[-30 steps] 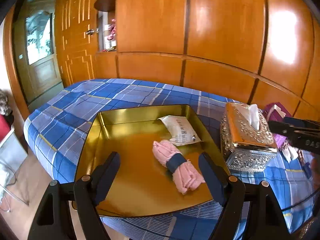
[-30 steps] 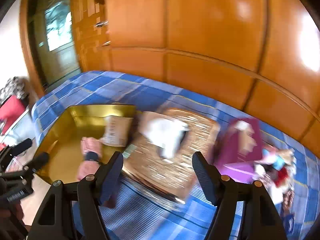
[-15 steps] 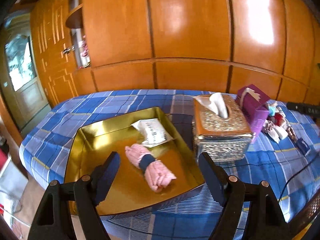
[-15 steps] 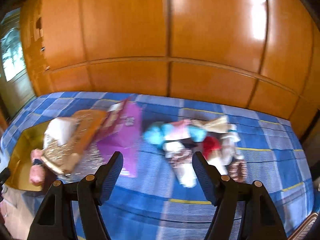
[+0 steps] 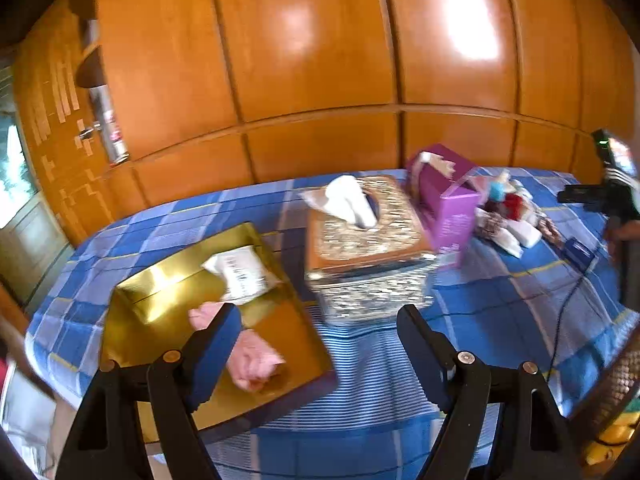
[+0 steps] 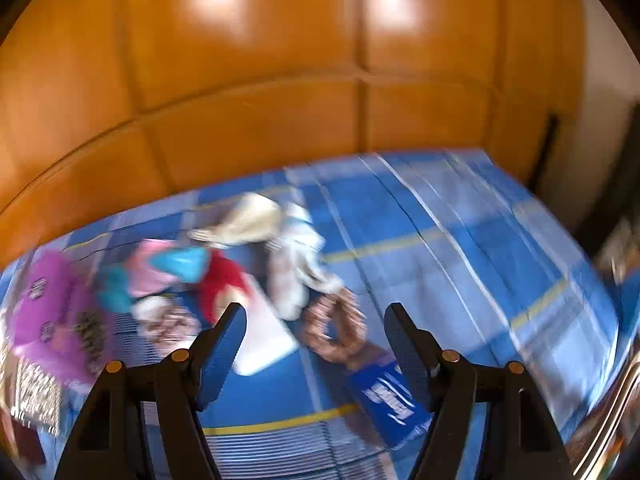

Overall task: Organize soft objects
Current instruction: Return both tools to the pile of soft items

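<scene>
Left wrist view looks down on a bed point(image 5: 192, 216) under a blue checked sheet, its far edge tight against glossy orange wood panelling point(image 5: 312, 48). The left tongs point(image 5: 320, 356) stand open and empty above the sheet, between a shallow gold tray point(image 5: 160, 280) and an embossed metallic tissue box point(image 5: 360, 240). In the tray lie a pink rolled cloth point(image 5: 252, 360), partly hidden by one finger, and a white packet point(image 5: 240, 272). A purple box point(image 5: 448, 196) stands just beside the tissue box, and beyond it the pile of soft things point(image 5: 508, 212). A black cable point(image 5: 568, 304) trails over the bare right part of the sheet.

Right wrist view is blurred: the right tongs point(image 6: 316, 344) hang open, holding nothing, over that pile point(image 6: 224, 264) of fluffy red, teal, pink and cream pieces. A brownish ring-shaped thing point(image 6: 336, 332) and a white pad point(image 6: 264, 332) lie between the fingers, a blue packet point(image 6: 384, 400) nearer. Right of the pile the sheet is open to the bed's edge.
</scene>
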A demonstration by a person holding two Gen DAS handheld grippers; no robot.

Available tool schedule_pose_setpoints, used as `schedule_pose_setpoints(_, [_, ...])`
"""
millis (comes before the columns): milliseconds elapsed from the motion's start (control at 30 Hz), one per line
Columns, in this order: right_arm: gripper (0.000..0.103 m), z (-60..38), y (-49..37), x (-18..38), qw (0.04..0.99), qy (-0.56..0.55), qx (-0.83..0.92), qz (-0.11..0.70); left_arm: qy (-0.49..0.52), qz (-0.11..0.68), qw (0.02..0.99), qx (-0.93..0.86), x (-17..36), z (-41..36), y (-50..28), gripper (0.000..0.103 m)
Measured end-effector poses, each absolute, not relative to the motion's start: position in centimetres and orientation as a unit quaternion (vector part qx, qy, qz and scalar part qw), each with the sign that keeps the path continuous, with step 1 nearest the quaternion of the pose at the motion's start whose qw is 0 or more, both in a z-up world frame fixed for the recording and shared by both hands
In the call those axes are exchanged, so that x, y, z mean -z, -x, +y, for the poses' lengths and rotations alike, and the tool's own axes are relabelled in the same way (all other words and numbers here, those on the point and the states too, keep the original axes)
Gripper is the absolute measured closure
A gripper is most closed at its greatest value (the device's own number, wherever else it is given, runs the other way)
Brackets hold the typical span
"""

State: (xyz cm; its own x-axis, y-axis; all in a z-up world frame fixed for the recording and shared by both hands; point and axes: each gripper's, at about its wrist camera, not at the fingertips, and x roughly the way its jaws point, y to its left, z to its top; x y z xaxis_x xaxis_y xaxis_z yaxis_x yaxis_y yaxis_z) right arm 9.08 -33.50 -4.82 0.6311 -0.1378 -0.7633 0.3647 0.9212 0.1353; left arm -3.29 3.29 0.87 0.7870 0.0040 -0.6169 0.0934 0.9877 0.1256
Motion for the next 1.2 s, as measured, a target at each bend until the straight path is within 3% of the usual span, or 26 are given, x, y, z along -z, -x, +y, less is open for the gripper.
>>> schedule_pose_setpoints(200, [0.031, -37.4, -8.4, 6.9, 0.852, -0.254, 0.157, 0.43, -0.101, 0.33, 0.935, 0.082, -0.7, -0.4, 2.6, 0.022])
schedule_pose_setpoints(1200, [0.031, -39.3, -7.8, 7.4, 0.832, -0.328, 0.161, 0.419, -0.153, 0.378, 0.891, 0.201, 2.1, -12.3, -3.3, 0.022])
